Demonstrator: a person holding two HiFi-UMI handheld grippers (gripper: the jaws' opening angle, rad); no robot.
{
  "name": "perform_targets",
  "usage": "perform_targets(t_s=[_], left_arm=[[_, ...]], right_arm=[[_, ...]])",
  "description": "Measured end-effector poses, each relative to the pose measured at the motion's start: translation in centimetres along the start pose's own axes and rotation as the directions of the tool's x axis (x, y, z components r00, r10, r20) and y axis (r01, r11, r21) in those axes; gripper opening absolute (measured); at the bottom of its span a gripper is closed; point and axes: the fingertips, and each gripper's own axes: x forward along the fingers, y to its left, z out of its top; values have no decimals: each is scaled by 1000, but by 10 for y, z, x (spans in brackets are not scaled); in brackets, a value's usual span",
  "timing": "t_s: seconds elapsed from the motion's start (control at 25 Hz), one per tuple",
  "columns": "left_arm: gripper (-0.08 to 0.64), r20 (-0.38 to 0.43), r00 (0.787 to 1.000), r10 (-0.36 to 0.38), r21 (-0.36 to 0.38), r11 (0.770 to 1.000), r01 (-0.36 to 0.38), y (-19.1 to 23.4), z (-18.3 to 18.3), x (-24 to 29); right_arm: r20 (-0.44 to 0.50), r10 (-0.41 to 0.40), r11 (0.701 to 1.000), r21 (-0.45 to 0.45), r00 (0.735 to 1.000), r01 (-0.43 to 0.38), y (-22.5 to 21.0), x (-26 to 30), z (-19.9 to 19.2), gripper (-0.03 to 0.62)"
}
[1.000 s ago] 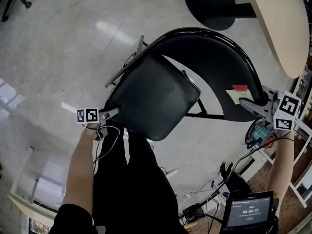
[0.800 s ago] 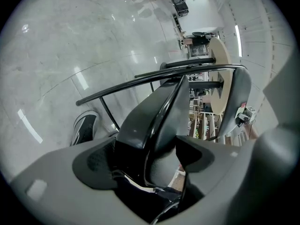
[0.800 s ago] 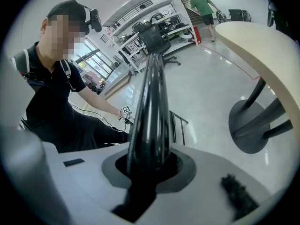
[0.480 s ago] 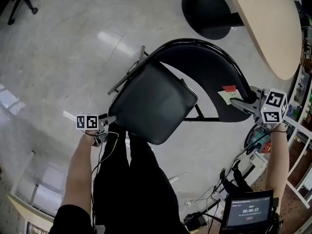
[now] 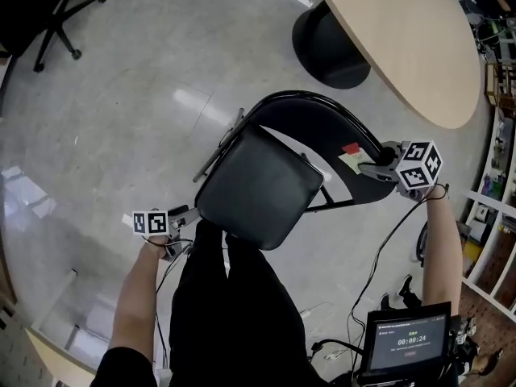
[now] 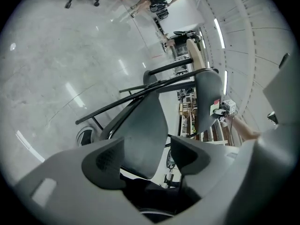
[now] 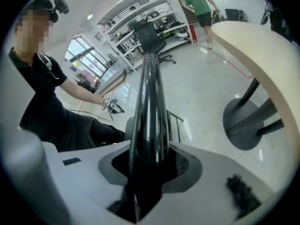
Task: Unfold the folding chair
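The black folding chair stands in front of me with its seat (image 5: 258, 188) folded down and its curved backrest (image 5: 322, 127) beyond it. A red and a pale sticky note (image 5: 351, 153) sit on the backrest's right end. My left gripper (image 5: 187, 213) (image 6: 145, 149) hangs just off the seat's (image 6: 145, 125) left corner; its jaws are closing and nothing is between the pads. My right gripper (image 5: 369, 168) (image 7: 150, 165) straddles the backrest's frame tube (image 7: 150, 102); its jaws are opening and the pads stand slightly off the tube.
A round wooden table (image 5: 403, 47) on a black base (image 5: 326, 43) stands right behind the chair. An office chair's base (image 5: 64, 14) is at far left. My legs (image 5: 226, 297), cables (image 5: 387, 240), a screen (image 5: 407, 345) and shelves (image 5: 492, 216) crowd the near and right sides.
My left gripper has lifted and come away from the seat's left corner. The right gripper stays on the backrest tube, its jaws now looser. The view has tilted towards the table.
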Motion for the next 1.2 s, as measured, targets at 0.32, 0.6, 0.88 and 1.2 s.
perform_targets(t_s=[0.32, 0.6, 0.88, 1.2], left_arm=[[319, 4, 997, -82, 126, 989, 81, -70, -8, 25], [258, 112, 959, -259, 229, 946, 229, -180, 13, -1], [230, 187, 859, -476, 328, 855, 402, -298, 57, -48], [230, 225, 800, -556, 401, 802, 444, -413, 57, -76]], right_arm=[[118, -167, 983, -63, 979, 175, -9, -44, 12, 146], [460, -329, 943, 117, 825, 311, 21, -130, 15, 146], [865, -233, 973, 206, 445, 109, 104, -181, 78, 146], [987, -161, 957, 152, -19, -247, 167, -232, 94, 146]])
